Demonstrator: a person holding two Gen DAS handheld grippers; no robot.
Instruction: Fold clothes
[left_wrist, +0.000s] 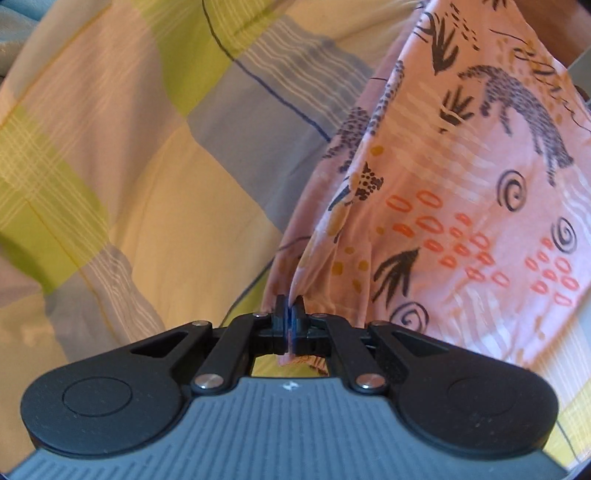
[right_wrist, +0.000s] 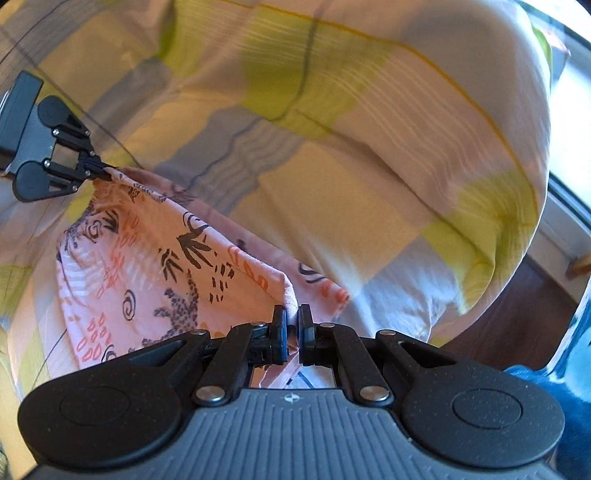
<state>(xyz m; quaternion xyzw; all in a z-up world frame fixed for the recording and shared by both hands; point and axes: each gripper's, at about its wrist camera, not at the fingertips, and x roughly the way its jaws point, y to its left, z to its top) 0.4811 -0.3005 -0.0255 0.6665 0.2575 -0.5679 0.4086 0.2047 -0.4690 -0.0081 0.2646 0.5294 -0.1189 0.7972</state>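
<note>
A: Nearest us in the left wrist view is the left tool (left_wrist: 290, 308), its jaws pressed together on a bunched edge of the pink printed garment (left_wrist: 461, 206), a scrap of hem poking out behind them. The cloth hangs away from that pinch, above the checked bedspread (left_wrist: 147, 166).

B: So we hold it taut. To fold well, we judge both corners should stay level with the span stretched before we lower it, or the loose pleat beside the left tool gets folded in.

A: In the right wrist view, the right tool (right_wrist: 291, 325) is also closed on the garment, a narrow gap between its jaws filled by a thick fold of cloth. Across the garment we see the other tool gripping the far corner.

B: The garment sags between them, over the bedspread, not yet lying flat.

A: Beyond the garment a puffy duvet (right_wrist: 424, 129) bulges up; that hump could spoil a flat lay. Past it, the wooden floor (right_wrist: 517, 306) shows the bed's edge is near.

B: Then we lay it well clear of that edge.
</note>
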